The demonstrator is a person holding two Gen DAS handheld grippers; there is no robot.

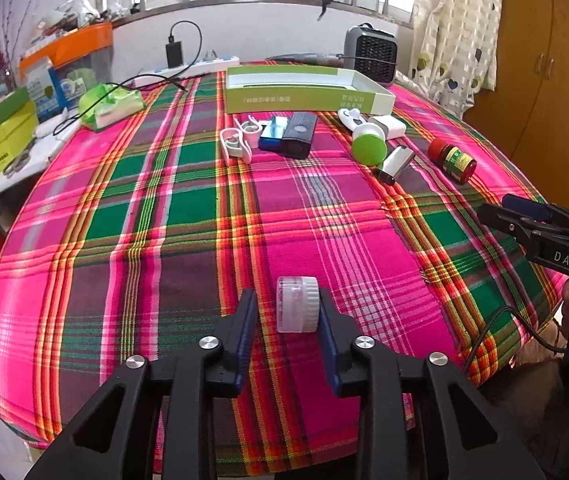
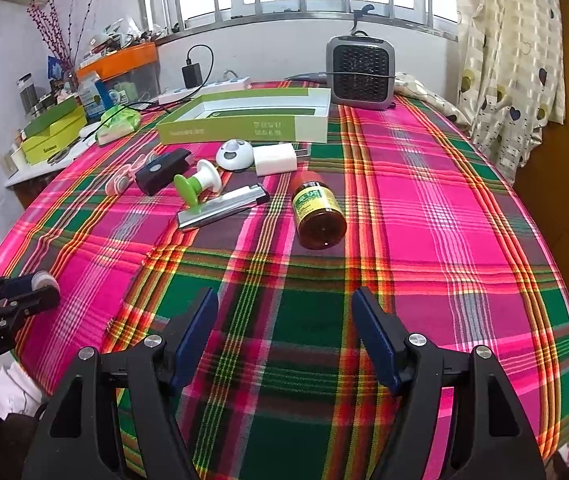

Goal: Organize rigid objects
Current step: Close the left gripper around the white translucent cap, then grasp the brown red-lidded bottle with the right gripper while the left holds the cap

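**Small translucent plastic jar with a white ribbed cap** (image 1: 297, 304). We see it lying on its side on the pink, green and orange plaid tablecloth (image 1: 164, 240), near the front edge of the table. It sits between the blue-padded fingers of the left gripper (image 1: 286, 296). The right-hand pad (image 1: 326, 336) touches the cap, while a strip of cloth shows between the left-hand pad (image 1: 250, 332) and the jar. We therefore read this gripper as not yet clamped. We cannot tell what the jar contains.

**Right gripper** (image 2: 284, 294). Its jaws are spread wide over bare cloth and grasp nothing.

**Brown glass bottle with a red cap and a yellow-green label** (image 2: 318, 212). It lies on its side beyond the right gripper, with its base towards that camera. Its contents are not legible.

**Loose items.** These lie in a row between the bottle and the box:
- a flat silver metal case (image 2: 220, 210)
- a green-and-white spool-shaped piece (image 2: 198, 184)
- a white plug cube (image 2: 274, 160)
- a round white device (image 2: 234, 154)
- a black oblong device (image 2: 162, 172)
- a blue block (image 1: 272, 134)
- white plastic clips (image 1: 236, 142)

**Shallow open cardboard box, lime-green outside and white inside** (image 2: 244, 128). It stands at the far side of the table, just behind the row. We see a dark green panel on its floor and none of the row's items inside it.

**Background.** A grey fan heater (image 2: 360, 74) stands at the far edge. An orange-lidded clear bin (image 1: 80, 56) stands on the side shelf.
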